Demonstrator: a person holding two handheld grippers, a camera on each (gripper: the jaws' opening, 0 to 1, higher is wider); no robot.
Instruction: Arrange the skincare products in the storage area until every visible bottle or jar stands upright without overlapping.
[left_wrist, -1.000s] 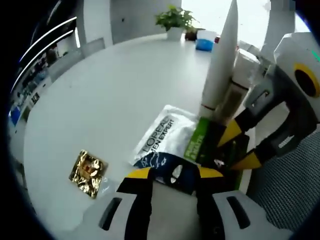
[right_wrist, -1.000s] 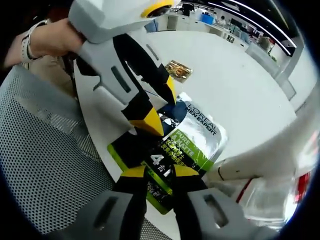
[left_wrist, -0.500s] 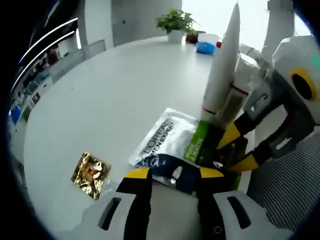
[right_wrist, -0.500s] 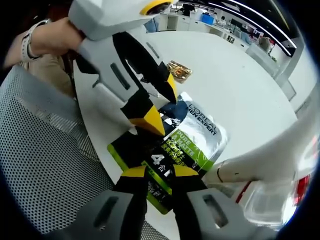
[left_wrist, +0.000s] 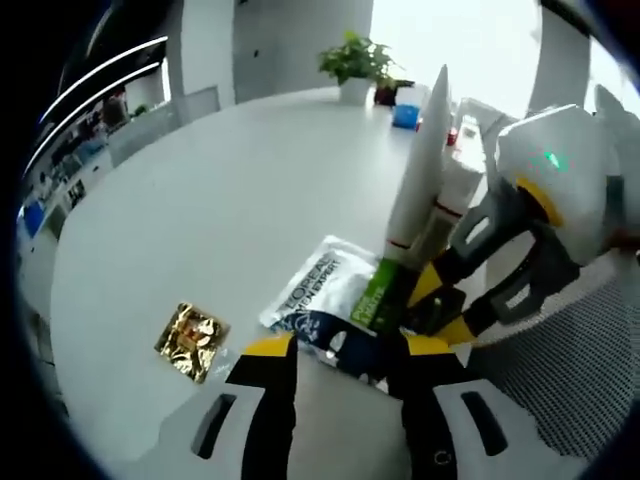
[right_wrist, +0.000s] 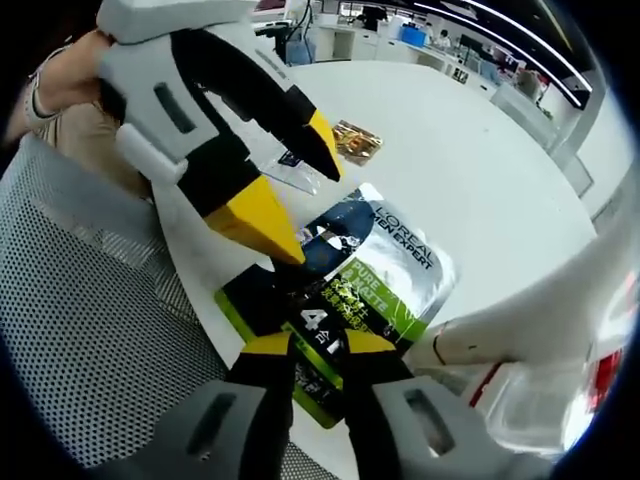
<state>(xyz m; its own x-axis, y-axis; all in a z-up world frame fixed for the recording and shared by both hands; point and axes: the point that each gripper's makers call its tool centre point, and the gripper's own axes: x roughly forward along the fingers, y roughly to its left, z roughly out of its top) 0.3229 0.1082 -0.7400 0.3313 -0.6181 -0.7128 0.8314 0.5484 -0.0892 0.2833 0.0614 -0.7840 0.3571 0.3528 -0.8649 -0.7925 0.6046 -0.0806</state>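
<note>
A flat L'Oréal sachet (right_wrist: 385, 265), silver with a dark blue end and a green-black end, lies near the table's edge. My right gripper (right_wrist: 318, 346) hovers over its green-black end, jaws a little apart, tips on the printed face. Seen from the left gripper view, the right gripper (left_wrist: 444, 306) reaches in from the right onto the sachet (left_wrist: 322, 285). My left gripper (left_wrist: 346, 346) is open, with the sachet's blue end showing between its jaws. In the right gripper view the left gripper (right_wrist: 290, 195) hangs open above the sachet. A white tube (left_wrist: 420, 165) stands behind it.
A gold sachet (left_wrist: 192, 340) lies left on the white table (left_wrist: 230, 190); the gold sachet (right_wrist: 356, 141) sits beyond a small clear packet (right_wrist: 290, 170). A potted plant (left_wrist: 355, 60) and a blue item (left_wrist: 405, 115) are far off. A mesh chair (right_wrist: 90, 320) borders the table edge.
My left gripper has lifted up and back from the sachet, still open. The right gripper and the sachet have stayed in place.
</note>
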